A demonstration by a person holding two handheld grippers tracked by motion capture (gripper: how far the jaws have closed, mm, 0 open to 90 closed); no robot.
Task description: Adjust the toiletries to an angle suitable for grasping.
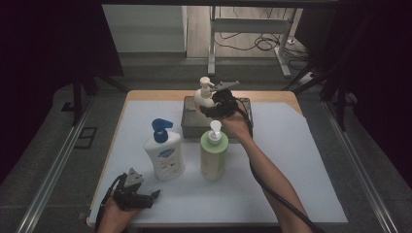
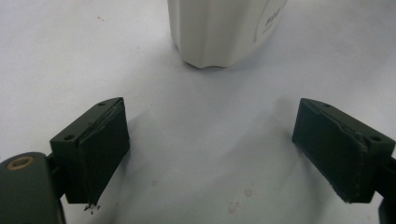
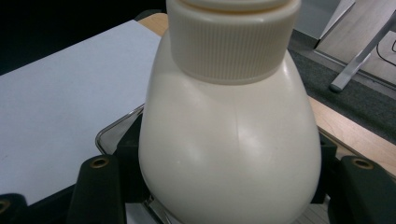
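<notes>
Three pump bottles are in sight, along with one metal tray [image 1: 190, 127] and two hand-held grippers. The cream pump bottle [image 1: 204, 95] is held by the right gripper [image 1: 214, 104] over the tray, at the tray's far left part; whether its base touches the tray floor cannot be told. Its long axis runs upright, with the ribbed collar and pump head on top, and in the high view the nozzle points toward the right, to the side where the gripper's grey plate stands. In the right gripper view the cream pump bottle [image 3: 231, 140] bulges between the two black jaws, which press on its wide lower body from either side, a half-wide grip set by the bottle's girth, with the tray [image 3: 112, 133] rim showing just behind and below it. Nearer the person than the tray stand the other two: a white bottle with a blue pump [image 1: 163, 151] in front of the tray's left corner, and a green bottle with a white pump [image 1: 214, 151] just in front of the tray's middle, both upright on the white table cover [image 1: 291, 160]. The left gripper [image 1: 138, 198] rests well in front of the tray, near the table's front left corner. In the left gripper view its jaws stand wide apart with nothing between them, and the base of the white bottle [image 2: 224, 32] lies ahead of them.
</notes>
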